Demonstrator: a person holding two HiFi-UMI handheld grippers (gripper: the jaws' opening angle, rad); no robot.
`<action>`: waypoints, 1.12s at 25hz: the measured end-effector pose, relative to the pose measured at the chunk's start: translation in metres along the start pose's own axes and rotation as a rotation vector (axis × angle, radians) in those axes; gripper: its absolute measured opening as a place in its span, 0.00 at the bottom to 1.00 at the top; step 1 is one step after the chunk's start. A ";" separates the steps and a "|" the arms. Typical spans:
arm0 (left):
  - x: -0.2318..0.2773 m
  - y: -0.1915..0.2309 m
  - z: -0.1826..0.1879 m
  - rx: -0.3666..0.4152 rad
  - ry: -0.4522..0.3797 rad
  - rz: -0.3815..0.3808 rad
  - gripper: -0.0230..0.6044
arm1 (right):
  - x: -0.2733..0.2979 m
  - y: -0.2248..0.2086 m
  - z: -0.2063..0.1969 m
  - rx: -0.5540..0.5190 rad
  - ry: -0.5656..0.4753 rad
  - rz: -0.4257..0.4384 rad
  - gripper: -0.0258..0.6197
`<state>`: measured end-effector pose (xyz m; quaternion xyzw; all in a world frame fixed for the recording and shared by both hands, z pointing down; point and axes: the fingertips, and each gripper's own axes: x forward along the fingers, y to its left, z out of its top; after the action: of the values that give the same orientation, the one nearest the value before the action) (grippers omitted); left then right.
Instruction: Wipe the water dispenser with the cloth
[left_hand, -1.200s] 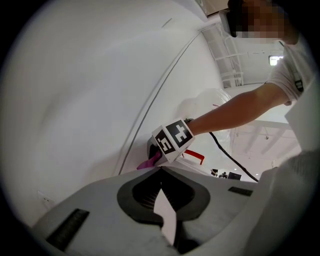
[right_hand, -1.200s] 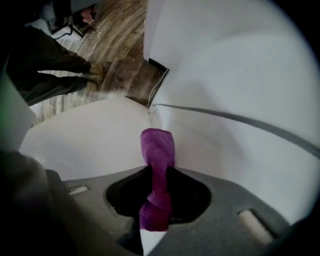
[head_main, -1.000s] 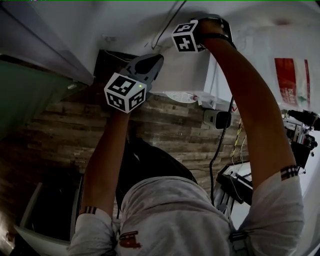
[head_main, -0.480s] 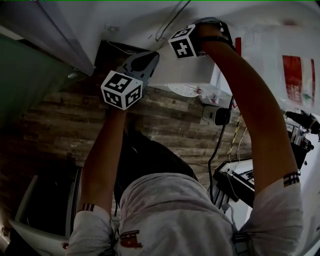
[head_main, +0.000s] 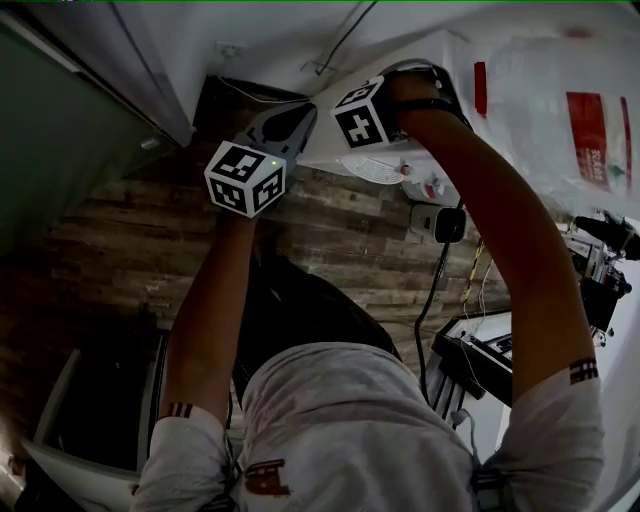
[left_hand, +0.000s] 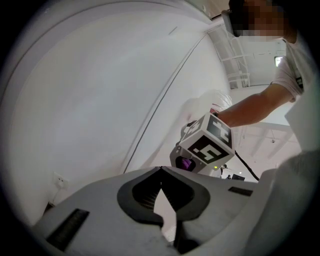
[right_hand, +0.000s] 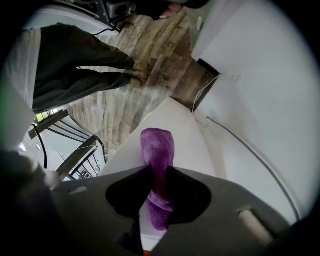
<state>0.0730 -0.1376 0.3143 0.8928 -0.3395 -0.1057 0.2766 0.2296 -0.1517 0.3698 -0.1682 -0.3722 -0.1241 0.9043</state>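
Mid-wipe, I judged: my right gripper (right_hand: 159, 172) clamped the cloth (right_hand: 157, 147) over the water dispenser (right_hand: 187, 137) (left gripper (left_hand: 161, 171) closed, empty); next, sweep across.

No text can be read with certainty. A red label (head_main: 588, 140) stands on the white side of the water dispenser (head_main: 530, 100), to the right of the jaws of the right gripper (right_hand: 159, 184). Its white print is too small to read. The marker cube (head_main: 362, 112) behind those jaws and the cube (head_main: 245, 178) of the left gripper (left_hand: 161, 170) carry only black-and-white square patterns, no letters.
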 end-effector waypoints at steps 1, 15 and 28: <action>-0.002 0.000 -0.002 0.000 0.004 0.003 0.03 | -0.001 0.004 0.003 -0.001 -0.004 0.007 0.18; -0.016 0.006 -0.011 -0.023 -0.002 0.024 0.03 | -0.025 0.003 0.021 0.056 -0.067 -0.013 0.18; -0.015 0.019 -0.036 -0.051 -0.010 0.005 0.03 | 0.017 -0.114 -0.007 0.144 0.089 -0.218 0.18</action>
<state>0.0647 -0.1241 0.3544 0.8840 -0.3404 -0.1179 0.2979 0.2063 -0.2606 0.4014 -0.0557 -0.3557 -0.2018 0.9108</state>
